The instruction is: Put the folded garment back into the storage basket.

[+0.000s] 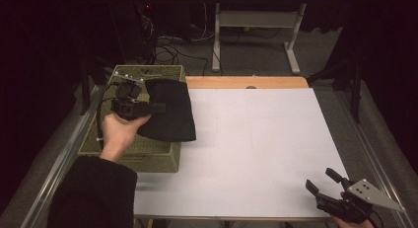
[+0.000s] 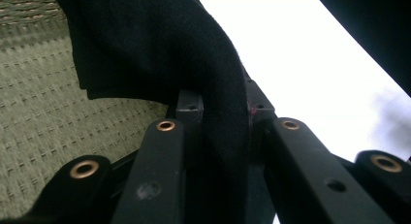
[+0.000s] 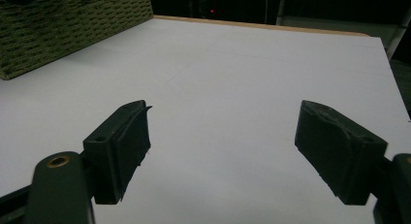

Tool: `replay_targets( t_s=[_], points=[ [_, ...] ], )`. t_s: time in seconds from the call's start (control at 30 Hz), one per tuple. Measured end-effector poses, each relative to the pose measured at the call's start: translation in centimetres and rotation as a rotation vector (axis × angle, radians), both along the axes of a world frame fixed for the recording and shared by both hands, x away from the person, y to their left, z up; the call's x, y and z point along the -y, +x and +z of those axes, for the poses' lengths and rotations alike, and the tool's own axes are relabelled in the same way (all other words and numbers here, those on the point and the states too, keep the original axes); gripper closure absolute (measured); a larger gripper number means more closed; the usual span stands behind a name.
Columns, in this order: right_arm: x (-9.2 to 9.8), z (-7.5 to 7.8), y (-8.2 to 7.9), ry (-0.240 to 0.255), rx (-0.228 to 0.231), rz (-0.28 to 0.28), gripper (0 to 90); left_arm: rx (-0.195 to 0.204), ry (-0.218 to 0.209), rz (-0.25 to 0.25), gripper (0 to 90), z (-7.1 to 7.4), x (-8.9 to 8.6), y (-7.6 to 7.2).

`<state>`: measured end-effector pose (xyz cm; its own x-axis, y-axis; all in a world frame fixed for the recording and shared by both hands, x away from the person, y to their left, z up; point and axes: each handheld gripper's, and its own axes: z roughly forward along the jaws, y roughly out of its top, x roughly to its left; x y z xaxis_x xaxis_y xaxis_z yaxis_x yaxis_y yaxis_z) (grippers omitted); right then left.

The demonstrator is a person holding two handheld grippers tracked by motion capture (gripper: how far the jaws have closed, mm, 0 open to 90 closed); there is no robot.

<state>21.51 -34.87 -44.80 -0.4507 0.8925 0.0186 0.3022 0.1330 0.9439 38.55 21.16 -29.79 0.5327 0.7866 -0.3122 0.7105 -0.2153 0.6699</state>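
A black cloth [image 1: 170,112] hangs over the right edge of an olive woven basket [image 1: 148,154] at the table's left. My left gripper [image 1: 156,108] is above the basket, shut on a fold of the cloth. In the left gripper view the black cloth [image 2: 160,44] runs up from between the two pads [image 2: 189,107], with the basket's weave [image 2: 43,112] behind it. My right gripper [image 1: 323,181] rests at the table's near right corner, open. In the right gripper view its gripper [image 3: 223,151] has wide-apart jaws with nothing between them over the white table top [image 3: 232,78].
The white table top [image 1: 256,139] spreads right of the basket, with a bare wooden strip [image 1: 246,82] along its far edge. A desk frame [image 1: 256,30] and cables stand on the floor behind. The basket's corner [image 3: 63,25] lies far left in the right gripper view.
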Motion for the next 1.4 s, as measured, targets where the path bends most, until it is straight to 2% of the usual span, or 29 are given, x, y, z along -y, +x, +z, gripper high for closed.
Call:
replay_targets(
  t_s=[0.67, 1.4],
  points=[
    [-0.1, 0.0, 0.0, -0.008, 0.0, 0.0, 20.8, 0.026, -0.002, 0.058, 72.0, 0.4, -3.2, -0.9],
    [-0.1, 0.0, 0.0, -0.009, 0.003, -0.002, 20.8, 0.036, -0.005, 0.128, 71.9, -0.3, -6.0, -1.0]
  ],
)
